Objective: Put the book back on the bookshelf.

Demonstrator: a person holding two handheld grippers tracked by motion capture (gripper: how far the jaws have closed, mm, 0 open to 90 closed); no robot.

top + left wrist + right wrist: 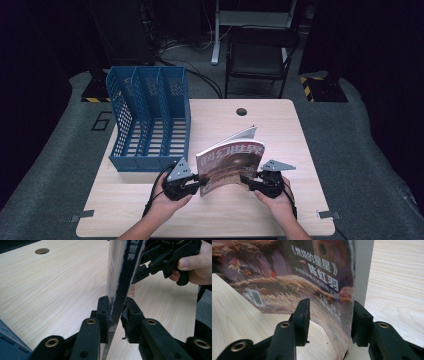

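Two grippers flank one magazine (231, 162) held upright above the table (150, 210). Left gripper (204, 180) grips its spine edge, though the contact is hard to make out. Right gripper (245, 178) is released, the cover loose between its jaws. Both hide the lower corners. Behind stands one blue rack (150, 117) with three slots.

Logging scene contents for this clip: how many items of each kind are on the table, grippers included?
Magazine: 1
Blue file rack: 1
Grippers: 2, left gripper and right gripper
Total: 4
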